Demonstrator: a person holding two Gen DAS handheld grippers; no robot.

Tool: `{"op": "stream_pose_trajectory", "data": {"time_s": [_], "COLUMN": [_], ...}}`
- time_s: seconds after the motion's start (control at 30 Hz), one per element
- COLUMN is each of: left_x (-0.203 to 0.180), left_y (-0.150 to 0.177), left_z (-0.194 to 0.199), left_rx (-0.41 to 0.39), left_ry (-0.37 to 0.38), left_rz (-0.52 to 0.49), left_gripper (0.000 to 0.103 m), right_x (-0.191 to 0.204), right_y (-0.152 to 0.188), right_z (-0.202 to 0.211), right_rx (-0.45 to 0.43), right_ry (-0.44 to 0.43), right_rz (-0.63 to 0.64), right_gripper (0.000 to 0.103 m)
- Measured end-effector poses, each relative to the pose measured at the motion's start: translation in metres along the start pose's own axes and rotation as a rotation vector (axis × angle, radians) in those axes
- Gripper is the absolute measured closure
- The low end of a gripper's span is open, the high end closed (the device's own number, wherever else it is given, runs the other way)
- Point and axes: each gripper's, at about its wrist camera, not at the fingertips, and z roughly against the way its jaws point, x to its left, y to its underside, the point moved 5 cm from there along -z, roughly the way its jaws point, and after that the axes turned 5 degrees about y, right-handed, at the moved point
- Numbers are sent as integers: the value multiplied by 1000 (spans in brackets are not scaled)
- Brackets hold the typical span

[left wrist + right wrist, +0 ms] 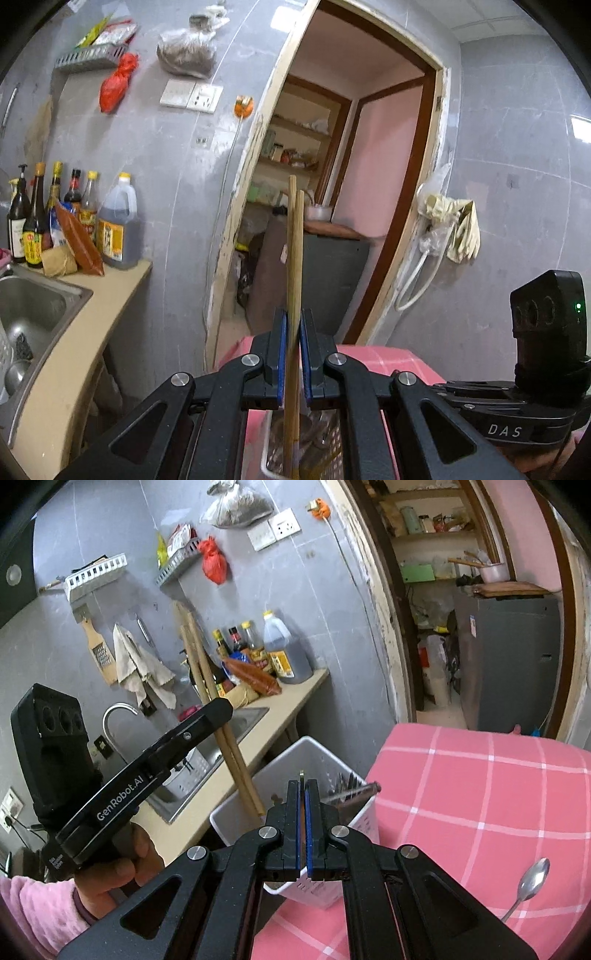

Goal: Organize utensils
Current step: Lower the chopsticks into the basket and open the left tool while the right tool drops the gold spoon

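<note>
Left tongs (292, 332) clamped on pair of wooden chopsticks (294, 236), tips already inside white caddy (295, 760) at near edge of pink-checked surface (480, 794). Right tongs (303, 794) pinched narrow on a thin flat utensil, edge-on, kind unclear, poised above same caddy. Spoon (532, 882) loose on cloth, well apart from caddy. Best approach: keep chopsticks near vertical, sink until tips bottom out beside cutlery already inside, then release. Stagger the two drops to avoid tongs colliding over the opening. Caddy sits at surface edge; avoid nudging it.
</note>
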Motion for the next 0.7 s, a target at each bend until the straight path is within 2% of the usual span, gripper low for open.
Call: {"op": "stream_pose_trajectory", "data": {"time_s": [0.17, 0.27, 0.3, 0.4, 0.47, 0.5, 0.57, 0.63, 0.7], "left_x": [5, 5, 4, 2, 0, -1, -7, -14, -21], "left_y": [4, 5, 5, 5, 5, 5, 5, 6, 6], "left_z": [4, 6, 7, 9, 11, 13, 16, 19, 21], "left_rx": [29, 33, 32, 30, 28, 24, 15, 6, -2], "left_ry": [20, 32, 31, 35, 30, 26, 19, 2, -10], "left_rz": [36, 52, 55, 62, 57, 52, 34, 12, -4], "left_gripper": [93, 79, 71, 67, 60, 54, 45, 28, 21], "right_x": [-2, -4, -5, -9, -13, -16, -23, -28, -36], "right_y": [6, 7, 6, 5, 5, 3, 4, 2, 1], "right_z": [1, 5, 7, 15, 26, 31, 45, 60, 75], "right_rx": [13, 2, -4, -30, -65, -80, -123, -169, -207], "right_ry": [-7, -4, -4, 21, 56, 72, 116, 155, 200], "right_rz": [-14, -22, -28, -40, -38, -38, -41, -51, -60], "right_gripper": [99, 99, 99, 99, 97, 94, 70, 61, 60]}}
